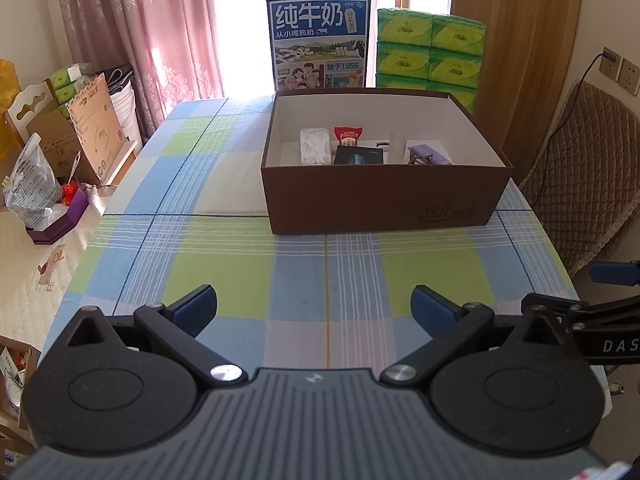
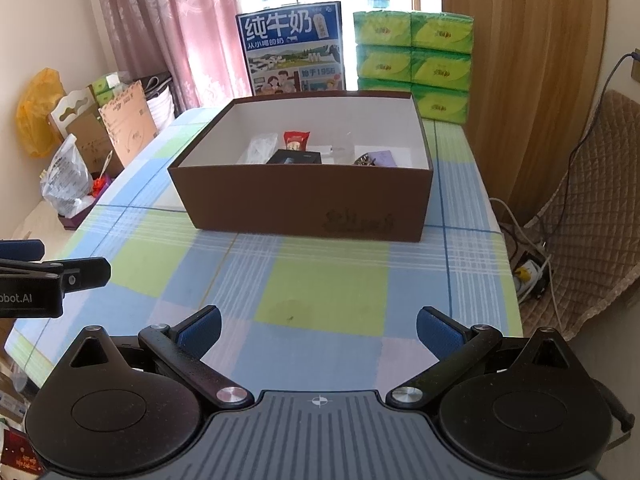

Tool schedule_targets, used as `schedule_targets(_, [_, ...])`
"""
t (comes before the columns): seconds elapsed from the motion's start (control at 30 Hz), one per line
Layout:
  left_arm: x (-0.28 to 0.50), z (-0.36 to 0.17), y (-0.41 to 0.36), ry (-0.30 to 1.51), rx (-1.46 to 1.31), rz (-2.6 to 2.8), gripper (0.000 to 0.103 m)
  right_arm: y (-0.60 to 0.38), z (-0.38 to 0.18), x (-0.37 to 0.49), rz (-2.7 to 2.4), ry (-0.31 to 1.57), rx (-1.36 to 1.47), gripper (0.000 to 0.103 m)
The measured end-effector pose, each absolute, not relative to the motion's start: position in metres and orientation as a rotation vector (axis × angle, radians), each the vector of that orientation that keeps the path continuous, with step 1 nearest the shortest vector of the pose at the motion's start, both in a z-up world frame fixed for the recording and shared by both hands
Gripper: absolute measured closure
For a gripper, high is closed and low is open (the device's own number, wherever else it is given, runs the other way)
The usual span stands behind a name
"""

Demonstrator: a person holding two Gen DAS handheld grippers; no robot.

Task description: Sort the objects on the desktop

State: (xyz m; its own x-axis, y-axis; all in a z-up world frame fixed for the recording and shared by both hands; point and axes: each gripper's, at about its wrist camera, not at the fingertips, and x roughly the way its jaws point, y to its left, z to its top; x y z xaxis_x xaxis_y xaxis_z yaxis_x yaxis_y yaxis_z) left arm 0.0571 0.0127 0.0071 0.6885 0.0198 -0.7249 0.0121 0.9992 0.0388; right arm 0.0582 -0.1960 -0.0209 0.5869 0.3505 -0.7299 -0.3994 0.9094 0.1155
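- My left gripper (image 1: 314, 312) hangs low over the near part of the table (image 1: 224, 268), its jaws spread wide with nothing between the blue pads (image 1: 196, 310).
- My right gripper (image 2: 319, 330) is likewise released, jaws wide and holding nothing, over the checked cloth near the table's front edge.
- The two grippers sit side by side; each shows at the edge of the other's view.
- Ahead of both, well apart from the pads, stands the brown box (image 1: 384, 200) with white inner walls, open at the top, resting on the table.
- Inside the box lie a white packet (image 1: 316, 146) at the left, a red packet (image 1: 348, 136) behind a dark flat case (image 1: 358, 156), and a pale purple item (image 1: 428, 154) at the right with something dark on it that I cannot make out.
- Behind the box stand a blue milk carton (image 1: 318, 44) and a stack of green tissue packs (image 1: 430, 48).
- Left of the table sit cardboard boxes (image 1: 86, 132) and a plastic bag (image 1: 30, 184); a quilted chair (image 1: 588, 176) stands on the right.
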Motion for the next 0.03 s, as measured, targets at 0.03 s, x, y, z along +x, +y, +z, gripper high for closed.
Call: schedule_targets(0.03, [0.0589, 0.0067, 0.0134, 0.813, 0.041, 0.006, 0.001, -0.1953, -0.0214, 0.0592, 0.437, 0.838, -0.063, 0.002])
